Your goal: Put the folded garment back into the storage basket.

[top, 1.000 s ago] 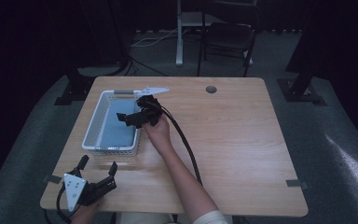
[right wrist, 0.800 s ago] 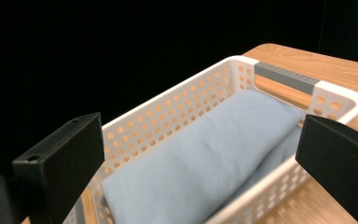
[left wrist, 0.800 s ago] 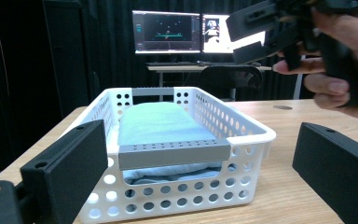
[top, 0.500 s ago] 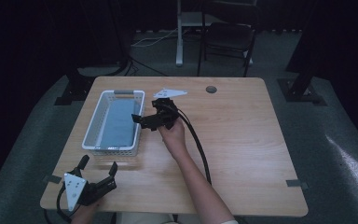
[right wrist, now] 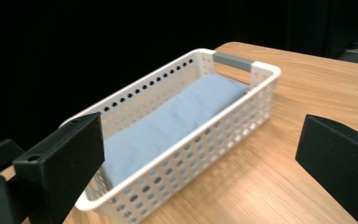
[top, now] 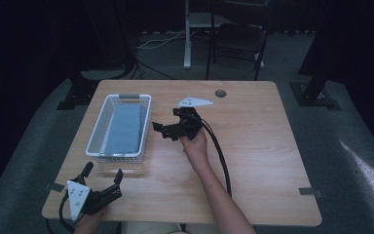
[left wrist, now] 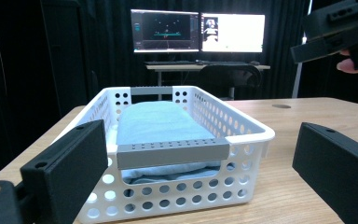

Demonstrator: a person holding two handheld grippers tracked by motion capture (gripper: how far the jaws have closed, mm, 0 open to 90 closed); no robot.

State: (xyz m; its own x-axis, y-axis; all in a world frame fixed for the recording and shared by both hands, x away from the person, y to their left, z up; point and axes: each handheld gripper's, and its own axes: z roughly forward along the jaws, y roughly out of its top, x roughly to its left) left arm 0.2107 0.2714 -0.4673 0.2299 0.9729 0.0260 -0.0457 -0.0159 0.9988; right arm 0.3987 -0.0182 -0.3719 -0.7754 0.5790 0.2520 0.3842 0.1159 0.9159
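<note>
Bare table (top: 263, 146) right of basket (top: 145, 127); no obstacle there.

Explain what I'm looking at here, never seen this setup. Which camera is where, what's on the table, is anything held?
No robot: a person holds a two-jaw tool in each hand. The high view looks down on a wooden table. The left tool rests near the table's front edge; the right tool is raised beside a white perforated basket. The other two pictures come from cameras riding on each tool, looking along its black jaws. A folded light-blue cloth lies inside the basket, which has grey handles at both ends. Both tools have their jaws wide apart and hold nothing.
</note>
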